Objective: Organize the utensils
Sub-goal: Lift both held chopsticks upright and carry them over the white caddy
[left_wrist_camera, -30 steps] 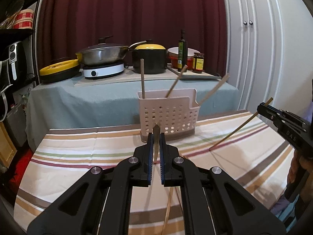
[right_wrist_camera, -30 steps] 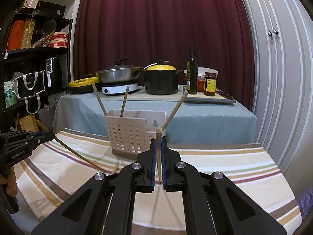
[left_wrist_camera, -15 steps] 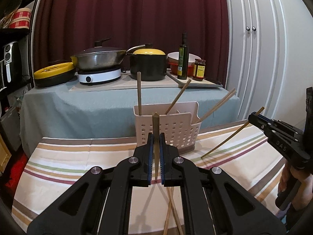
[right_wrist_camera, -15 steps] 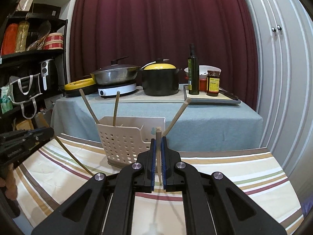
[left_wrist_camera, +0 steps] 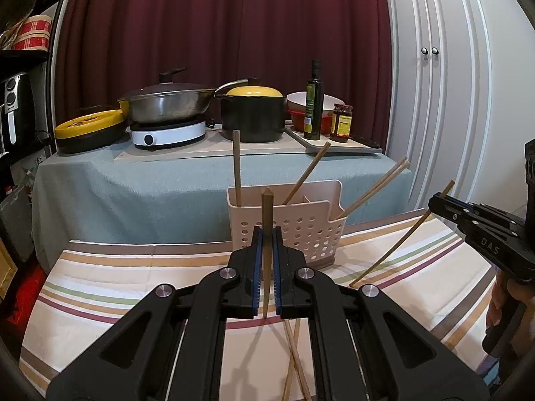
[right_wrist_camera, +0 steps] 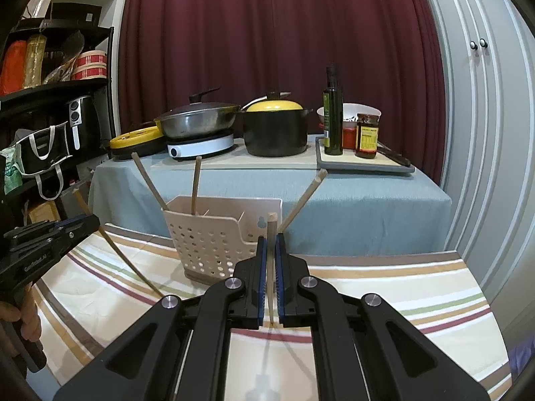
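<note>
The left gripper (left_wrist_camera: 266, 234) is clenched on a darker wooden chopstick (left_wrist_camera: 267, 214), held upright between its blue-padded fingers (left_wrist_camera: 256, 250), tip pointing up. The right gripper (right_wrist_camera: 271, 244) is likewise clamped on a paler chopstick (right_wrist_camera: 271, 234), also upright. Each gripper shows in the other's view: the right one (left_wrist_camera: 444, 202) at the right edge with its chopstick (left_wrist_camera: 401, 237) slanting down toward the cloth, the left one (right_wrist_camera: 83, 224) at the left edge with its stick (right_wrist_camera: 127, 257) angled down the same way.

Just beyond both grippers stands a cream perforated utensil basket (left_wrist_camera: 301, 230) on a striped tablecloth (left_wrist_camera: 117, 284). Several chopsticks (left_wrist_camera: 236, 167) already lean out of its compartments: one nearly upright at the left, one tilted from the middle, a pair slanting out to the right. Two more chopsticks (left_wrist_camera: 294, 354) lie crossed on the cloth below the left gripper.

Compared with a second ago, both grippers have risen and moved closer to the basket, which now appears larger and lower in each view; the held chopstick tips now overlap the basket's rim rather than sitting below it.

Behind is a table draped in grey-blue cloth (left_wrist_camera: 133, 183) carrying a lidded wok (left_wrist_camera: 167, 103) on a white hotplate (left_wrist_camera: 167, 133), a black pot with yellow lid (left_wrist_camera: 252, 117), an oil bottle (left_wrist_camera: 313, 100) and jars (left_wrist_camera: 342, 122), before a dark red curtain (left_wrist_camera: 217, 26).
</note>
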The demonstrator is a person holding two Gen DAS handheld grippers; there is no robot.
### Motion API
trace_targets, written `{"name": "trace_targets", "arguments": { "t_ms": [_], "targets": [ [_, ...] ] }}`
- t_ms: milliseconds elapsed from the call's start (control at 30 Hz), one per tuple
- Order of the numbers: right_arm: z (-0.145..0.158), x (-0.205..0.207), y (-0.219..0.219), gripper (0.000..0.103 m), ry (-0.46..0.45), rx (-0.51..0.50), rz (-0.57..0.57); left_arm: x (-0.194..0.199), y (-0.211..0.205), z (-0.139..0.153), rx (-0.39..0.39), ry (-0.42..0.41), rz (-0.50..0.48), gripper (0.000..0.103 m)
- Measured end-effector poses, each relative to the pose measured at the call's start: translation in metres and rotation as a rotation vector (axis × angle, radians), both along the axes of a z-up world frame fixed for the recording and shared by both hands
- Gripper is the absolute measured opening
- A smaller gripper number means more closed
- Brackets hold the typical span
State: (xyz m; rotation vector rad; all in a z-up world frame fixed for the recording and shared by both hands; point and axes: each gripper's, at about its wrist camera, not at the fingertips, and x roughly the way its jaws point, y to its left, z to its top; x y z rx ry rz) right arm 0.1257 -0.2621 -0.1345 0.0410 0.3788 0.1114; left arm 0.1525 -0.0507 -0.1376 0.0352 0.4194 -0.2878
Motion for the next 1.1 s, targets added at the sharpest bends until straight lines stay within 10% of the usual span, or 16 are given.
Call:
{"name": "trace_targets", "arguments": {
  "t_ms": [400,1100],
  "targets": [
    [0.005,0.006,0.007,0.006,-0.088,0.016,0.006,-0.001,0.002,0.015,-0.031,-0.022,-0.009,0.006],
    [0.108,0.017,0.002,0.006,-0.333,0.072,0.052,0.023,0.003,0.138,-0.083,-0.272,-0.042,0.006]
  ]
}}
